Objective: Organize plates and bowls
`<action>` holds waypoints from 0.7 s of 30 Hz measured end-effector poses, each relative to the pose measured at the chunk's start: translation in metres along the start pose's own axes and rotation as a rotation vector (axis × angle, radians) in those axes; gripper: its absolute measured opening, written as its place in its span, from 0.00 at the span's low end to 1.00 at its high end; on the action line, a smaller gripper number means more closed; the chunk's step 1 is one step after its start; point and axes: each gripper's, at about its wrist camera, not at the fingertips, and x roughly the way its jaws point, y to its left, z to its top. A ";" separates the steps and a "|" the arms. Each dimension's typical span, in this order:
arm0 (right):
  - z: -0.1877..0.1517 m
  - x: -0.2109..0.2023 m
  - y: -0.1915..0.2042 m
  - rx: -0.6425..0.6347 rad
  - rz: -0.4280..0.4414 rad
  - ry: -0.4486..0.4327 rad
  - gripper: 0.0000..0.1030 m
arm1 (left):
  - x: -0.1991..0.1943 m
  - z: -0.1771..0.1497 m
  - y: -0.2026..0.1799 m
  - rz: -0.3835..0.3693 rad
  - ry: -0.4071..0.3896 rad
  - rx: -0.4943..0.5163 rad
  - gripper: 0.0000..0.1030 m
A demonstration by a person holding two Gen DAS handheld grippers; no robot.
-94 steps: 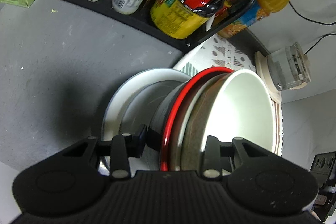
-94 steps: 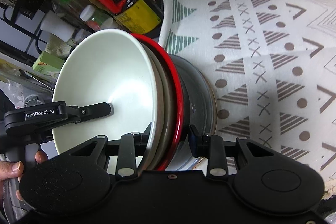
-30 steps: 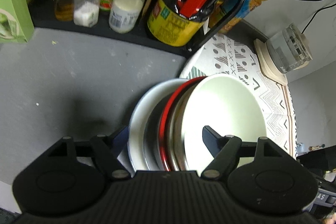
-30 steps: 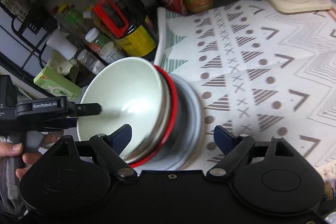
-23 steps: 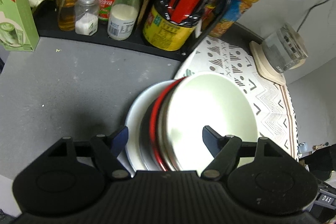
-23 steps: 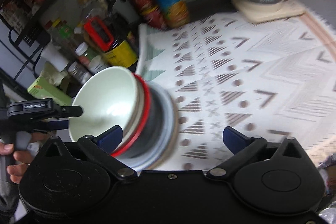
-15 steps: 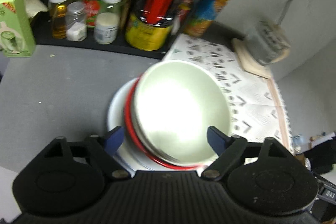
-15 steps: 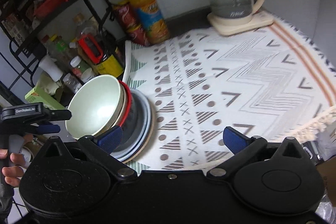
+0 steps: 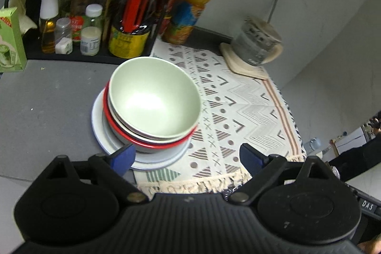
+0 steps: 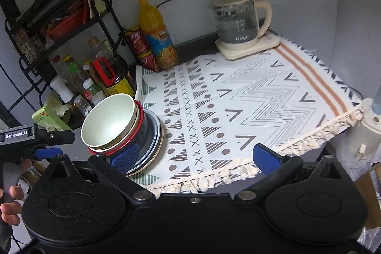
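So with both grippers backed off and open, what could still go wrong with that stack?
1. The pale green bowl sits off-centre, tilted toward the patterned cloth, on the red-rimmed bowl and plates; a bump may tip it.
2. The bottom plate straddles the cloth edge and grey counter, so it may rock.
3. The left gripper hovers close; its left fingertip could clip the plate rim.

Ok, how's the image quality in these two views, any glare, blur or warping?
Left wrist view: bright glare inside the pale green bowl, slightly soft focus, kettle smeared, fisheye bending the wall. Right wrist view: sharper, milder sheen in the bowl, patterned cloth crisp, shelf dim, edges curved.
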 end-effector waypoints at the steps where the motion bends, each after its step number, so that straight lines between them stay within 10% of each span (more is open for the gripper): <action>1: -0.002 -0.004 -0.001 0.001 -0.004 -0.009 1.00 | -0.004 -0.003 -0.004 -0.004 -0.008 0.014 0.90; 21: -0.025 -0.066 0.022 -0.030 -0.122 -0.101 1.00 | -0.049 -0.041 -0.021 -0.032 -0.080 0.127 0.99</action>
